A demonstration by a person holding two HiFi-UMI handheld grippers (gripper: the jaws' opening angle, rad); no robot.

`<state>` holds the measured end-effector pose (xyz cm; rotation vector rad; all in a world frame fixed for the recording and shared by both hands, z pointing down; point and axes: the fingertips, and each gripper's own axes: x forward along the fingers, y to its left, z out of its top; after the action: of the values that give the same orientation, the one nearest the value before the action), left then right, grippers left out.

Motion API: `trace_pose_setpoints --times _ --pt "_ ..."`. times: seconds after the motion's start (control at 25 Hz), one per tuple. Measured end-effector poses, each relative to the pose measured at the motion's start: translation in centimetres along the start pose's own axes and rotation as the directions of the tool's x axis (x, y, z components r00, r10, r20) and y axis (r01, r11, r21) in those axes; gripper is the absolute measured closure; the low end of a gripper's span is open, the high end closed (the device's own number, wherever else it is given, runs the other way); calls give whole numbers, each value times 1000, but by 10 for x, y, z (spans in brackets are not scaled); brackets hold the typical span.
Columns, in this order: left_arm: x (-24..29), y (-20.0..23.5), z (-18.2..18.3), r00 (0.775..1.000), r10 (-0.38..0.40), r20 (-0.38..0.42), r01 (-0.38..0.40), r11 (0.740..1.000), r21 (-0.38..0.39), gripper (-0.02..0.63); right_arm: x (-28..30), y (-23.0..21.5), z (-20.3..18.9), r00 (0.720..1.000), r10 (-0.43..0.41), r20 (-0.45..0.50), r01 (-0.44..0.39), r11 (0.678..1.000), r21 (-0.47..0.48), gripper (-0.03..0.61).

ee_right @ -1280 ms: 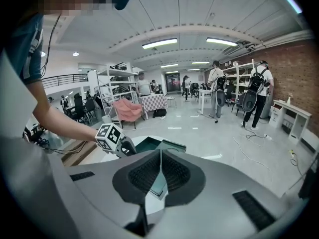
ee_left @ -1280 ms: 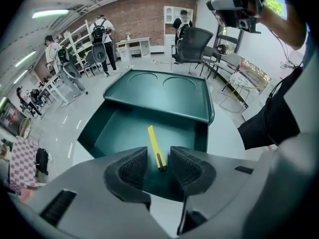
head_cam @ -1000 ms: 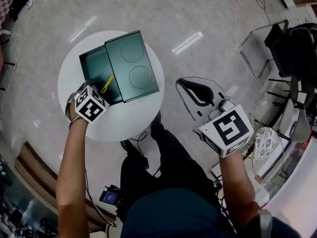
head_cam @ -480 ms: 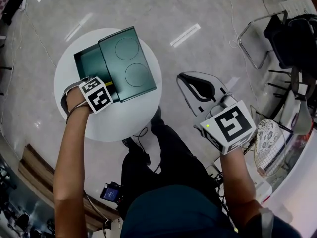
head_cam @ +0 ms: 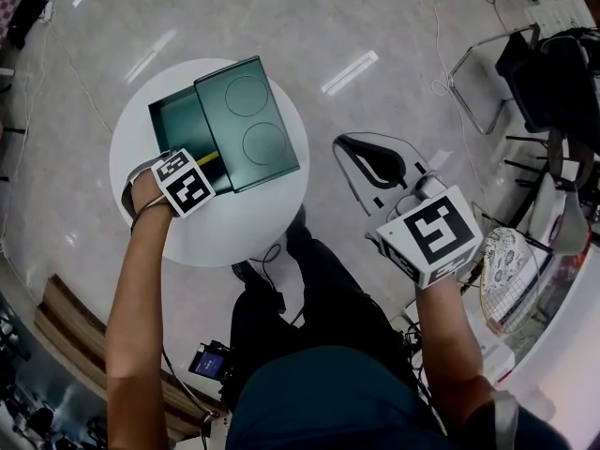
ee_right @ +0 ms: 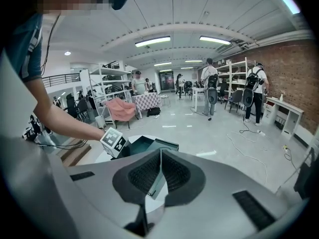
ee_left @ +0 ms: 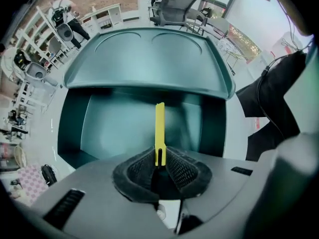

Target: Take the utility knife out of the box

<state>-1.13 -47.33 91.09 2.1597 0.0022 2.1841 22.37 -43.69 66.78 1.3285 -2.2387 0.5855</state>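
Green box (head_cam: pixel 176 123) at tabletop's (head_cam: pixel 234 232) far edge, lid (head_cam: pixel 248 125) askew: left gripper (ee_left: pixel 159 159), jaws just closing, pinches the yellow utility knife (ee_left: pixel 159 126) inside; right gripper (ee_right: pixel 160 159) pressed together.

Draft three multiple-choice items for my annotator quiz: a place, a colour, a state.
1. Where does the dark green rectangular box stand? A) on the floor B) on the round white table C) on a chair
2. What colour is the slim utility knife? A) red B) blue C) yellow
3. What is the left hand-held gripper doing? A) wide open, empty B) gripping the lid C) gripping the utility knife
Key: 1 B, the box sits on the tabletop; 2 C, yellow against the green; 3 C, its jaws have just been closing and pinch the knife's end.
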Motion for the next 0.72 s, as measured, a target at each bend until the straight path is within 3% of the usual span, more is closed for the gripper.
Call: trace_pose_setpoints --times 0.32,0.48,0.72 --pt "-63 -11 -2 986 72 149 -54 991 -125 535 -19 20 38 999 -8 40 9 999 -31 540" --pt "-100 -15 -12 977 111 185 -77 980 -182 535 -33 33 59 998 5 66 -1 999 -54 540" --pt "-169 -26 -36 943 198 266 -131 959 -250 535 -55 61 97 993 21 116 -9 995 -101 540"
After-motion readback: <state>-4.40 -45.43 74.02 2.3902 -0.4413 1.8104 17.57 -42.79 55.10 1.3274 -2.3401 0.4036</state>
